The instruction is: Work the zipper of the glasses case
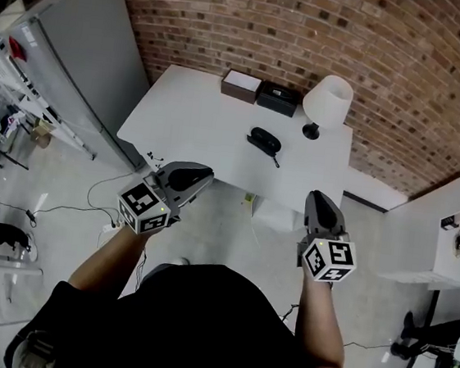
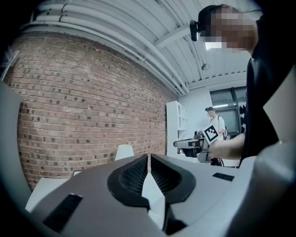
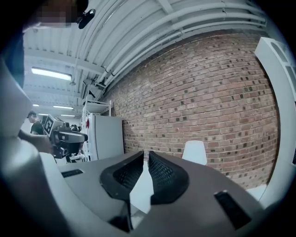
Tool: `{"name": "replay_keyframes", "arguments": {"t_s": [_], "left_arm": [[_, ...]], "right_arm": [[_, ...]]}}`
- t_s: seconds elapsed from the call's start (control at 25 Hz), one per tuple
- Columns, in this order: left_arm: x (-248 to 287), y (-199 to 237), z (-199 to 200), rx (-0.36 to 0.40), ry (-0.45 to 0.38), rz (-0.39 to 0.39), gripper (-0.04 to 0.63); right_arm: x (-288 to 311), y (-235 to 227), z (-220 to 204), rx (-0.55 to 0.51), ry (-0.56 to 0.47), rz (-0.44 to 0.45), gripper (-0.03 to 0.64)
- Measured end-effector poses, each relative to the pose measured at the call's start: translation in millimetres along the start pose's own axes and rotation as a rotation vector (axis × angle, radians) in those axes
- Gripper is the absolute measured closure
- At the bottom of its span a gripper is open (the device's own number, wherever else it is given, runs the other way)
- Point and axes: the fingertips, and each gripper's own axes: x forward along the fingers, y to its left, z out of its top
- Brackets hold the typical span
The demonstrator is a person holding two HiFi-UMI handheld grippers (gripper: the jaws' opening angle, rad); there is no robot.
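A brick wall backs the room ahead of your left tool and right tool. The white counter stands just beyond their tips. The black glasses case lies on it, ahead between them. Both tools are pinched closed, empty.

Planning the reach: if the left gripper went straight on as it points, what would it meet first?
Likely the glasses case on the table: in the head view the left gripper, jaws shut and empty, aims toward it. Height is unclear, so it might pass above.
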Motion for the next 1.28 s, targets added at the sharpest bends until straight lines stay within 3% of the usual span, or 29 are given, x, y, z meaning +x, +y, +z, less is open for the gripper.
{"name": "replay_keyframes", "arguments": {"t_s": [0.2, 0.32, 0.4, 0.72, 0.92, 1.28], "left_arm": [[11, -11, 2, 0.006, -0.006, -0.004, 0.530], [12, -16, 4, 0.017, -0.008, -0.018, 0.443], [11, -19, 5, 0.021, -0.013, -0.023, 0.425], [9, -15, -1, 0.010, -0.005, -0.010, 0.419], [12, -7, -4, 0.006, 0.000, -0.016, 0.419], [33, 32, -15, -0.020, -0.001, -0.037, 0.419]], "right_arm": [[2, -3, -1, -0.003, 0.000, 0.038, 0.520], [2, -1, -3, -0.008, 0.007, 0.046, 0.467], [2, 0, -5, -0.019, 0.017, 0.039, 0.433], [4, 0, -14, -0.021, 0.038, 0.036, 0.368], [12, 10, -19, -0.045, 0.086, 0.083, 0.327], [46, -5, -30, -0.037, 0.127, 0.060, 0.308]]}}
